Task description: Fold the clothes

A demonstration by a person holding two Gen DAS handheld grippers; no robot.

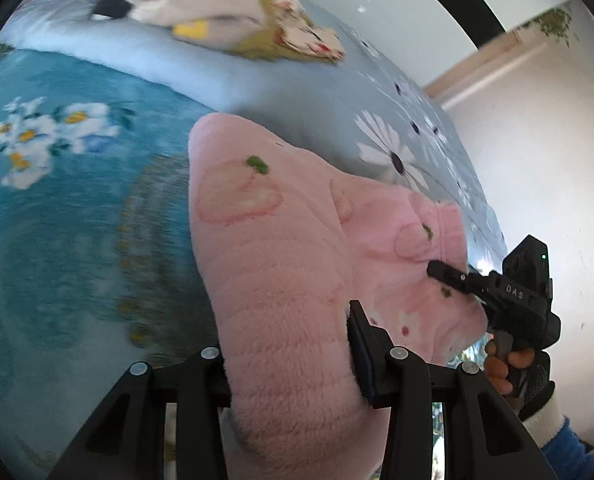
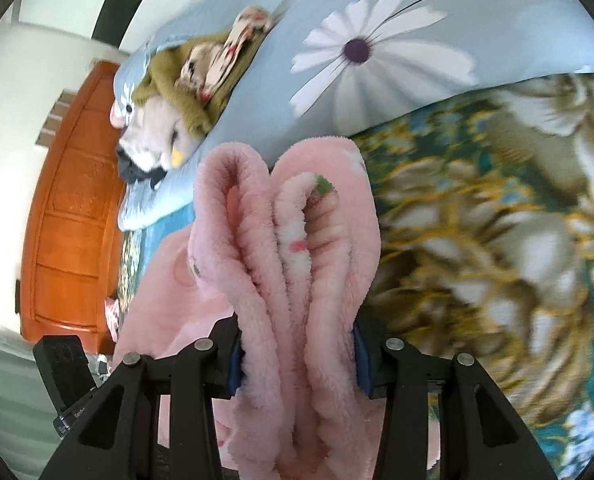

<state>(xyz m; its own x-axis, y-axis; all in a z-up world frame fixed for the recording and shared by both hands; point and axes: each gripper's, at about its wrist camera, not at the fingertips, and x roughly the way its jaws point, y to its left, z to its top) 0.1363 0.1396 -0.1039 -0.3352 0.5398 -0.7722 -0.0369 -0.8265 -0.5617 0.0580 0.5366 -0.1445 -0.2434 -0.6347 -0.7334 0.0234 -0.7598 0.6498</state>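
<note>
A fluffy pink fleece garment with a faint peach-and-leaf print (image 1: 281, 280) is held up above a bed by two black two-finger grippers. In the left wrist view, the left gripper (image 1: 293, 364) is seen clamped on a thick roll of the pink fleece, the fabric bulging out between its jaws and hiding the left one. To the right in the same view, the right gripper (image 1: 449, 274) is gripped by a gloved hand (image 1: 509, 364) and is pinched onto the garment's far edge near a hem. In the right wrist view, the right gripper (image 2: 297, 356) is shown closed on several bunched folds of the fleece (image 2: 281, 248), the blue pads pressed against both sides of the bundle. Below and beyond the garment, a teal floral blanket (image 1: 49, 184) is spread over the near part of the bed, and a pale blue duvet with large white daisies (image 2: 377, 56) is laid across the far part. A pile of other clothes in olive, cream and dark tones (image 1: 201, 4) is heaped at the far end of the duvet, well apart from the pink garment. Open bed surface is left between the two. An orange wooden door (image 2: 73, 216) is visible at the left edge of the right wrist view.
</note>
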